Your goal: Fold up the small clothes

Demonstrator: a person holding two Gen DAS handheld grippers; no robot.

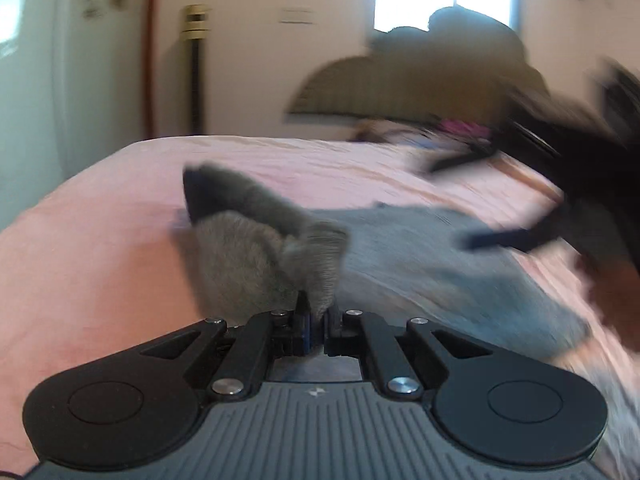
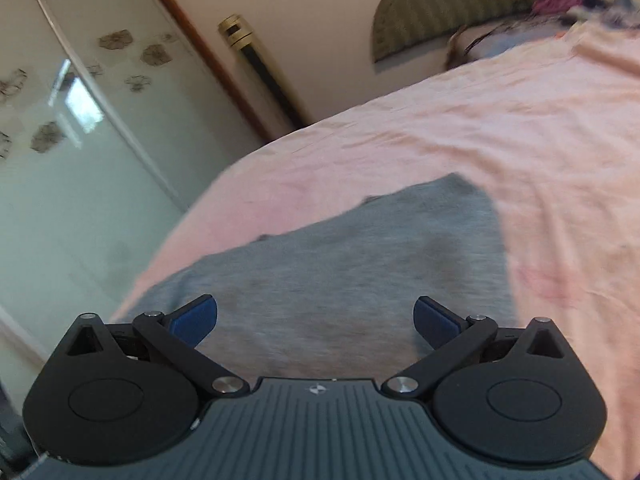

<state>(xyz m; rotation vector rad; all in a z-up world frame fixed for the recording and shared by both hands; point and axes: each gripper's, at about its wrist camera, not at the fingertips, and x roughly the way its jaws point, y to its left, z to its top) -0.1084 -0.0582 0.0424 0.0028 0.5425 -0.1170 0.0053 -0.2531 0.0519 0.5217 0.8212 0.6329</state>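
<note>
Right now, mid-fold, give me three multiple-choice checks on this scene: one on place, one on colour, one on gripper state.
1. The garment lies on:
A. a wooden floor
B. the bed sheet
C. a chair

2. The sheet is:
A. pink
B. green
C. white

3. The left gripper is:
A. wide open above the cloth
B. shut on nothing
C. shut on a fold of the garment

Key: 1 B, grey cloth is spread on the bed. 2 A, pink shows in both views. 3 C, its jaws pinch a raised bunch of grey fabric, while the right gripper hangs open.
</note>
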